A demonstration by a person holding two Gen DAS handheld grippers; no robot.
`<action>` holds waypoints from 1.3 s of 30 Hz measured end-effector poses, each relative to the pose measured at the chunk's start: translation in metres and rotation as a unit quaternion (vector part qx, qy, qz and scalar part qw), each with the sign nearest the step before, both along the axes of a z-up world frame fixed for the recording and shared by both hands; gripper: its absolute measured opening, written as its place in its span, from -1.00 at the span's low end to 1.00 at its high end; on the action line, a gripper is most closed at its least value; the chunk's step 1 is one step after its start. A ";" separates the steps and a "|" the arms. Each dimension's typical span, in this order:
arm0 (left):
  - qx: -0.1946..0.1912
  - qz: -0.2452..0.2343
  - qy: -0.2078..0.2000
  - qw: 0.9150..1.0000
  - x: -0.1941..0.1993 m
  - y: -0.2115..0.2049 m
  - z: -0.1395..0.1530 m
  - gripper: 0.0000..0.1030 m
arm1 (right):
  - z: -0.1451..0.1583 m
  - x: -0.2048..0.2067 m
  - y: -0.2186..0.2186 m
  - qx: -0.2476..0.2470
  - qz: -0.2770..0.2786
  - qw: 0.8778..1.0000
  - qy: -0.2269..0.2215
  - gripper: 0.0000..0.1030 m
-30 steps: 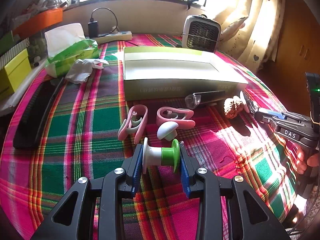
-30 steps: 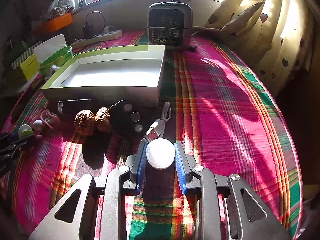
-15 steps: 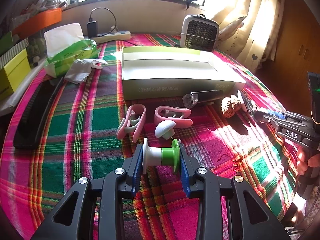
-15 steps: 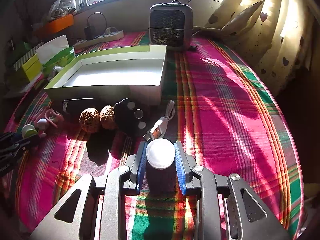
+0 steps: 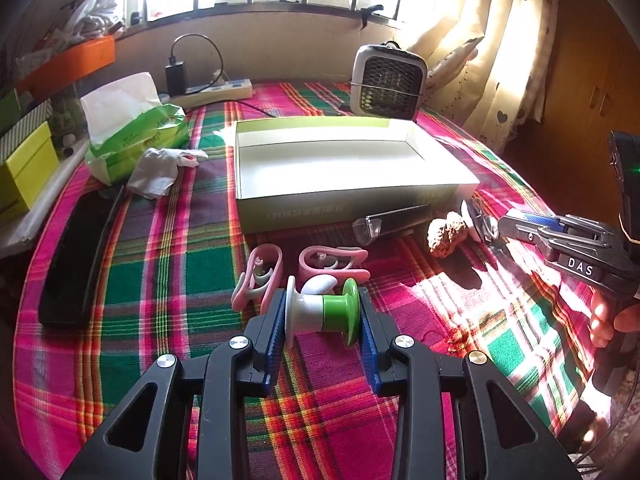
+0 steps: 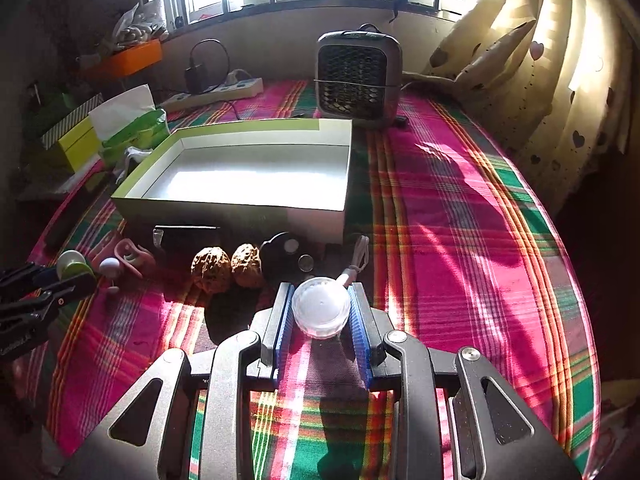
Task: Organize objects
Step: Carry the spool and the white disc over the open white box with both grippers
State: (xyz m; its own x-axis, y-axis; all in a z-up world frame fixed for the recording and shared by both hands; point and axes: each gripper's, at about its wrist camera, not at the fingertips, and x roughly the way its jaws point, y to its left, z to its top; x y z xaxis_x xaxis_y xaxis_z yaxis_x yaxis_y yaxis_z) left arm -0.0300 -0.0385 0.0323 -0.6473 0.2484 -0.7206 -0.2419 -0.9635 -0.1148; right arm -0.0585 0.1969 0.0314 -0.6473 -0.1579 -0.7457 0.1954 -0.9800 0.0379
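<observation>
My left gripper is shut on a white and green spool, held above the plaid cloth, near side of an open green box with a white inside. My right gripper is shut on a small round white jar, also lifted, in front of the same box. Two pink clips and a white mushroom-shaped piece lie just beyond the spool. Two walnuts, a black disc and a black tube lie along the box's front.
A small heater stands behind the box. A tissue pack, a crumpled tissue, a black case, a power strip and yellow boxes are on the left. A curtain hangs right.
Both grippers have risen with their loads: the box's inside now shows in the left wrist view, and the table objects sit lower and farther in the right wrist view.
</observation>
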 end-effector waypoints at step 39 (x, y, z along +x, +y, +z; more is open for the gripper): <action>0.047 0.002 -0.036 0.998 -0.167 0.019 0.011 -0.41 | 0.007 -0.144 -0.053 -0.008 0.023 0.999 -0.029 -0.45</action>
